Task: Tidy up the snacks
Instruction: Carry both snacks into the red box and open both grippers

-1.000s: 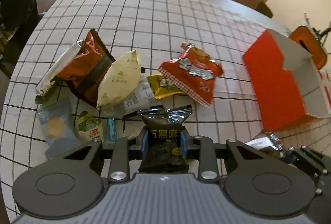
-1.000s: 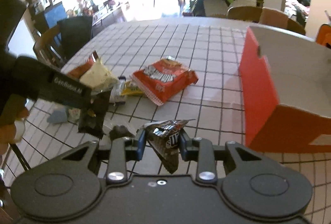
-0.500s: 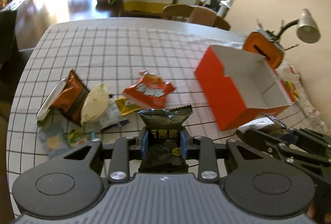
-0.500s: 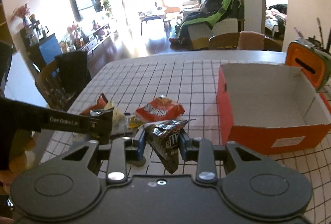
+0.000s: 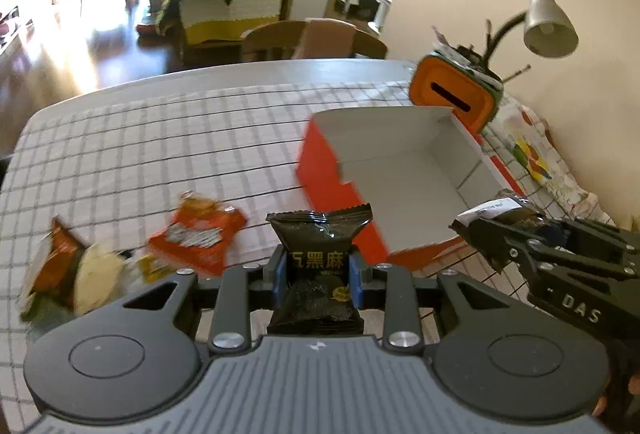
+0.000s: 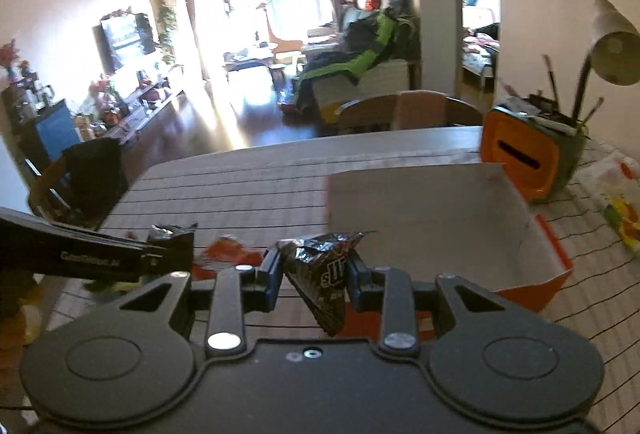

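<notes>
You are on the carrying step: each gripper has one snack, and both need to go into the orange box [image 5: 340, 189]. Your left gripper [image 5: 318, 274] pinches a black packet [image 5: 320, 258] with gold Chinese letters, held up in the air just short of the box's near corner. Your right gripper [image 6: 314, 276] pinches a dark crinkly wrapper [image 6: 324, 270] (white letters, too blurry to read) near the box too. Next, bring both over the open box and let go. Other snacks, like the red bag [image 5: 196, 238], wait left of the box.
</notes>
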`<state>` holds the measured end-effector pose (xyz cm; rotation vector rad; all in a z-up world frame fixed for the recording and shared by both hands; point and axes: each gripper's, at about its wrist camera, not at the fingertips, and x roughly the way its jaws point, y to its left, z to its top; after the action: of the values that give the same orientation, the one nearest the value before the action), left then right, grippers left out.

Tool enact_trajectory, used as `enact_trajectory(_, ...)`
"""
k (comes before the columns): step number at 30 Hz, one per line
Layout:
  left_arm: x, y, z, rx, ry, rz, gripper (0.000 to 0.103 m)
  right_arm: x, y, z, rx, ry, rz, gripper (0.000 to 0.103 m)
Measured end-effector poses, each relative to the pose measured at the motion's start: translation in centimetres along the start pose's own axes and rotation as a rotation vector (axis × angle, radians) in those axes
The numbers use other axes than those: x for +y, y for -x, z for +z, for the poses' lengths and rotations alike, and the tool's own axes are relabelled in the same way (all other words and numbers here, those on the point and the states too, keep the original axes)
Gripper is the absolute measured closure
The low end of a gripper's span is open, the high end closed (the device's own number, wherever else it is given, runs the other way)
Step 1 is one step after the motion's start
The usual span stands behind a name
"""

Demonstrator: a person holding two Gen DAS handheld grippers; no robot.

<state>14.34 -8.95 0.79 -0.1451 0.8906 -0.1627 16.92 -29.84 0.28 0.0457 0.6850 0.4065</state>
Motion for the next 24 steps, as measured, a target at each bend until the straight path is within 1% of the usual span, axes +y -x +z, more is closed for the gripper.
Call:
enact_trajectory(5, -3.7, -4.3, 2.5, 0.039, -0.032, 0.010, 0.073, -4.9, -2.4, 0.5, 0.032, -0.015, -0.036, 0.071)
enact_trajectory(10, -6.3, -7.6, 5.0, 0.064, -0.029, 0.018, 0.073, -8.8, -5.0, 1.1, 0.063, 0.002, -0.029, 0.071)
enact_trajectory(13, -7.8, -9.9, 6.3, 0.088, -0.043, 0.017, 0.073, -10.9, -6.4, 1.3, 0.099, 0.012, -0.016, 0.071)
enact_trajectory(20, -10.0, -15.5, 7.0, 0.169, -0.082, 0.050, 0.073, -13.0, -10.1, 0.5, 0.198, 0.061, 0.011, 0.071)
enact_trajectory(24, -10.4, -18.3, 7.0, 0.223, -0.101, 0.095, 0.073, -13.5, -12.2, 0.0, 0.257, 0.092, 0.028, 0.071)
